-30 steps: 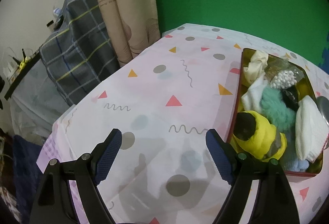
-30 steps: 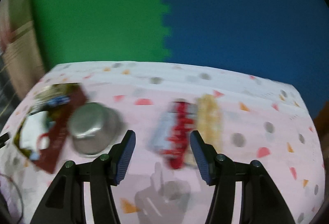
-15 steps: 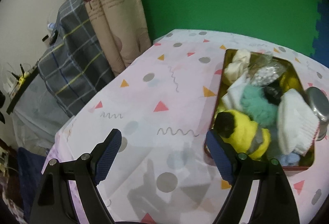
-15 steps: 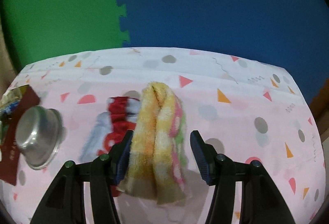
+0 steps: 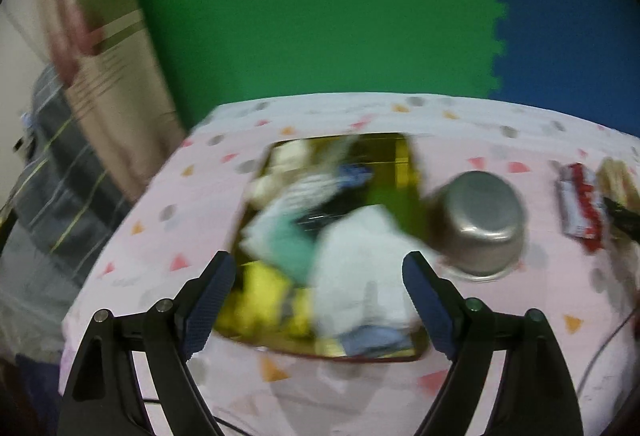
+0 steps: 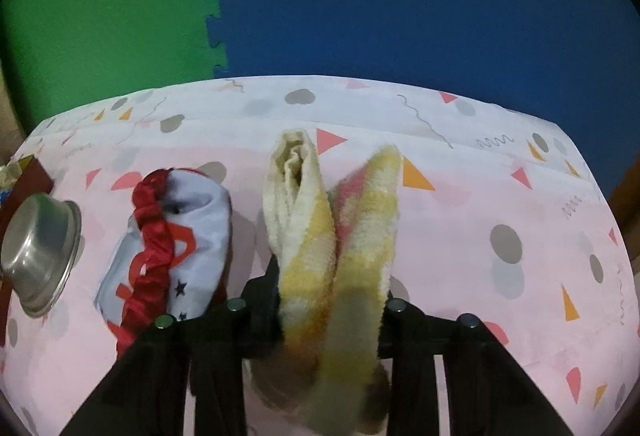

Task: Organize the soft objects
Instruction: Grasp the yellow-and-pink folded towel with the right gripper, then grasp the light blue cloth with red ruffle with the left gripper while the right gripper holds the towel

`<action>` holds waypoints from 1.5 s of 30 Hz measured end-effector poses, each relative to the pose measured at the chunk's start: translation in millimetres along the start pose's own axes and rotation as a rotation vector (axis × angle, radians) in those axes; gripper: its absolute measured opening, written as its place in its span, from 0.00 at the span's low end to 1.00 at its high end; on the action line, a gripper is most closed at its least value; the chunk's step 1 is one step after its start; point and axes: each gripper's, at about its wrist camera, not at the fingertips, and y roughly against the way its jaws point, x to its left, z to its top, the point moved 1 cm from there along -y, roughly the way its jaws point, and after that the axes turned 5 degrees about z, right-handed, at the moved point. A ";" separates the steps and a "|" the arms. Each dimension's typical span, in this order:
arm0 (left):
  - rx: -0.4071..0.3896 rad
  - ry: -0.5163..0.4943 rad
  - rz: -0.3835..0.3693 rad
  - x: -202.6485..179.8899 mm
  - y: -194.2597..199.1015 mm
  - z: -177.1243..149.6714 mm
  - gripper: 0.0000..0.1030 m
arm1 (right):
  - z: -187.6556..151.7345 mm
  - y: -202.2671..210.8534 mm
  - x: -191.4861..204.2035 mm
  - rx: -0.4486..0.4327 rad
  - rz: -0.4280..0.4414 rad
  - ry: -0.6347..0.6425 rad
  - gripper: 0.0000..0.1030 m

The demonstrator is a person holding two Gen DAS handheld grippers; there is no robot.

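My right gripper [image 6: 332,276] is closing its jaws on a folded yellow, pink and cream towel [image 6: 316,236]. The towel bunches up between the jaws and hides the fingertips. Left of it lies a white cloth with red ruffle trim [image 6: 172,236]. My left gripper [image 5: 316,268] is open and hovers over a gold-lined tin [image 5: 400,164] with nothing between its fingers. The tin holds several soft things, among them a yellow plush [image 5: 264,300], a teal fluffy piece [image 5: 288,240] and a white knit [image 5: 360,276]. This view is motion-blurred.
A steel bowl [image 5: 480,220] lies upside down just right of the tin, also at the left edge of the right wrist view [image 6: 36,256]. The table carries a pink patterned cloth [image 6: 500,196]. Green and blue foam mats stand behind. A curtain and plaid fabric are at the far left.
My right gripper sank onto the towel and narrowed on it, so the towel now bunches between the jaws. My left gripper swung right, from the bare tablecloth to over the tin.
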 end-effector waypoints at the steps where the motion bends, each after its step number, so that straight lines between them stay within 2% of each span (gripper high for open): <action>1: -0.001 -0.011 -0.019 -10.1 1.1 1.6 0.81 | -2.1 2.4 0.3 -0.002 0.003 0.004 0.27; 5: 0.004 -0.058 -0.094 -54.4 4.2 7.7 0.81 | -15.0 16.4 -7.5 -0.006 0.004 -0.009 0.26; 12: 0.030 -0.160 -0.219 -132.4 7.7 14.7 0.81 | -57.6 53.9 -39.5 -0.012 -0.038 -0.060 0.26; 19: 0.077 -0.166 -0.310 -187.2 -4.2 23.0 0.81 | -91.9 82.1 -85.8 -0.016 -0.108 -0.154 0.26; 21: 0.089 -0.160 -0.340 -201.3 -8.8 26.8 0.81 | -92.8 83.3 -91.1 -0.019 -0.088 -0.176 0.26; 28: 0.139 -0.170 -0.415 -248.1 -27.8 33.3 0.81 | -91.9 80.7 -85.9 -0.009 -0.113 -0.145 0.27; 35: 0.170 -0.162 -0.419 -276.6 -47.9 34.4 0.81 | -92.3 80.9 -87.2 -0.008 -0.103 -0.148 0.28; 42: 0.209 -0.147 -0.433 -288.9 -64.8 32.6 0.85 | -92.3 80.7 -88.5 -0.009 -0.093 -0.155 0.29; 44: 0.210 -0.145 -0.438 -289.9 -64.1 33.0 0.82 | -92.4 81.2 -88.7 -0.010 -0.090 -0.157 0.29; 45: 0.210 -0.152 -0.437 -290.5 -63.3 33.3 0.74 | -92.4 81.1 -89.0 -0.010 -0.088 -0.159 0.29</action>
